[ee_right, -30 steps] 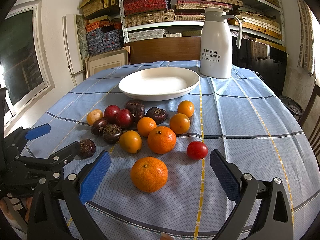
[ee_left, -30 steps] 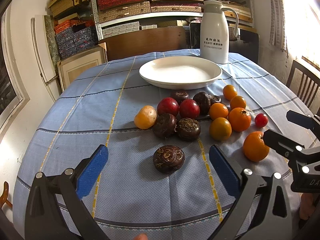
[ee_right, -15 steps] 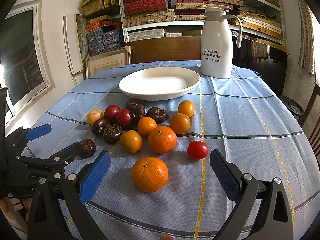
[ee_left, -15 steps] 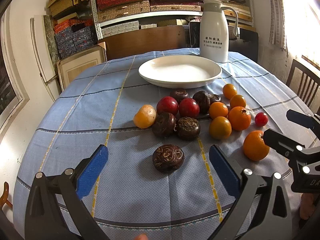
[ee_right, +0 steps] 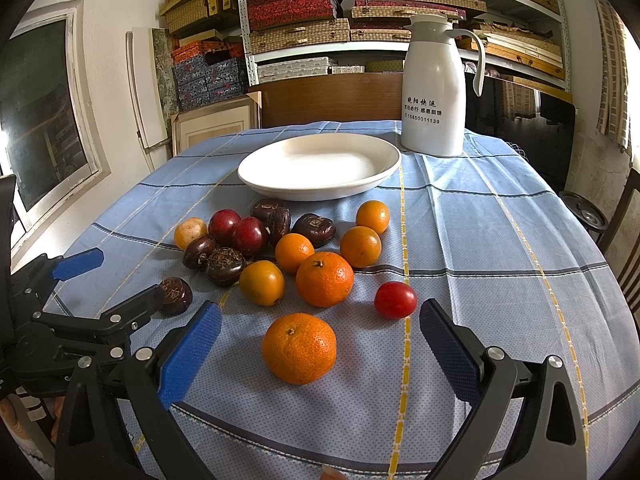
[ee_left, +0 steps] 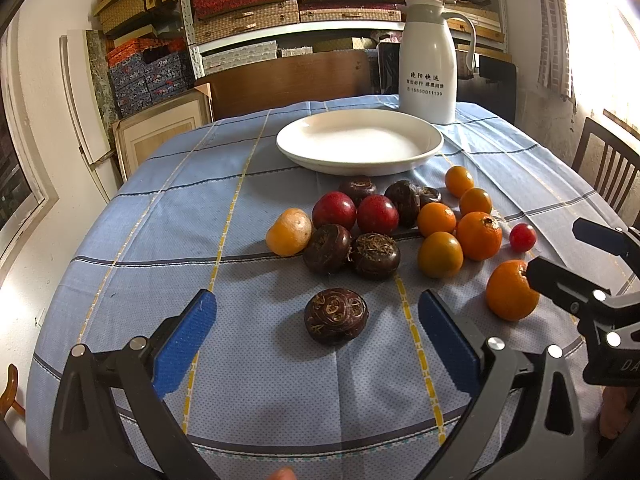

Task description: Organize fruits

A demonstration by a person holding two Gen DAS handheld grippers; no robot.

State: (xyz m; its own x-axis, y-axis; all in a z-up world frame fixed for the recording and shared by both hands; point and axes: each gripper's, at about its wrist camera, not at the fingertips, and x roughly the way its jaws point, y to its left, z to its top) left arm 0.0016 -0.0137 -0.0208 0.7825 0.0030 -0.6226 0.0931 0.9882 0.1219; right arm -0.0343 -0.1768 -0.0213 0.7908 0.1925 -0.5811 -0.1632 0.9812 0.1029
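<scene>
Fruits: six oranges (ee_right: 299, 347), six dark ones (ee_left: 336, 316), three red (ee_right: 395, 299); both grippers' jaws apart.

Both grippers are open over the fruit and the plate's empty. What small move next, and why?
Probably ease the left gripper forward and down around the lone dark fruit. It sits apart from the pile, centred between the open pads, so it looks the cleanest first grasp. The right gripper is similarly lined up on the near orange; the plate holds nothing yet.

The left gripper (ee_left: 316, 332) and right gripper (ee_right: 320, 340) hover side by side at the near edge, jaws spread wide.
</scene>
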